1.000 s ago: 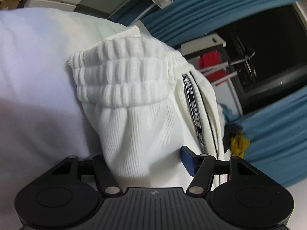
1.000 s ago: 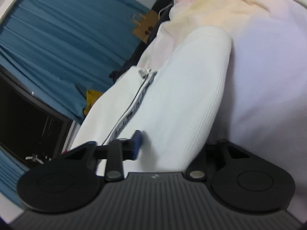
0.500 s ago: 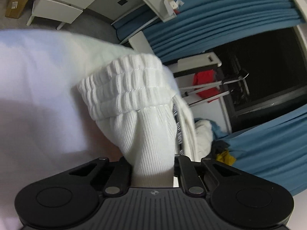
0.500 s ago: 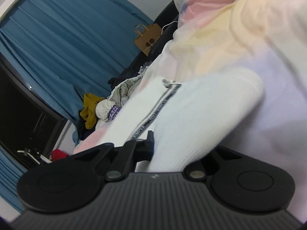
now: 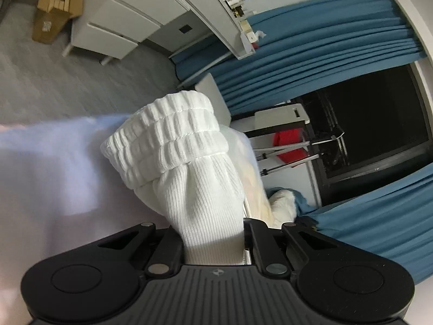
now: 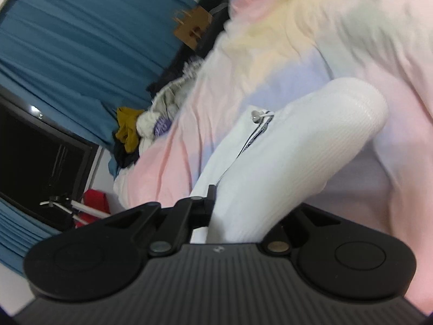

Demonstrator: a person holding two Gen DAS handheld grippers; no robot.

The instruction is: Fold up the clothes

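Over the pastel bedspread (image 6: 284,62), both grippers have a pinch on the same white ribbed garment (image 5: 200,189), looks like knit joggers with a striped side tape and a drawstring tip showing in the right wrist view. The left gripper (image 5: 213,246) is clamped down tight on a bunch of fabric just below the elastic waistband (image 5: 165,140), which flops over to the left above the jaws. The right gripper (image 6: 235,216) is squeezed shut too, on the ribbed cloth at the other end, with a rolled fold of it bulging up and away toward the bed. Both views are tilted and a bit smeary, so the garment reads as lifted clear of the bed at the grip points, and the rest of it can't be seen hanging.

Best guess at the step: carry and spread it out flat before the first fold. To do that well, the person should keep both pinches firm, pull the two hands apart until the cloth goes taut with no twist, then lay it down on an open patch of the bedspread, well away from the clothes pile (image 6: 151,124) near the blue curtain (image 6: 81,40). Letting go early would just dump it in a heap.
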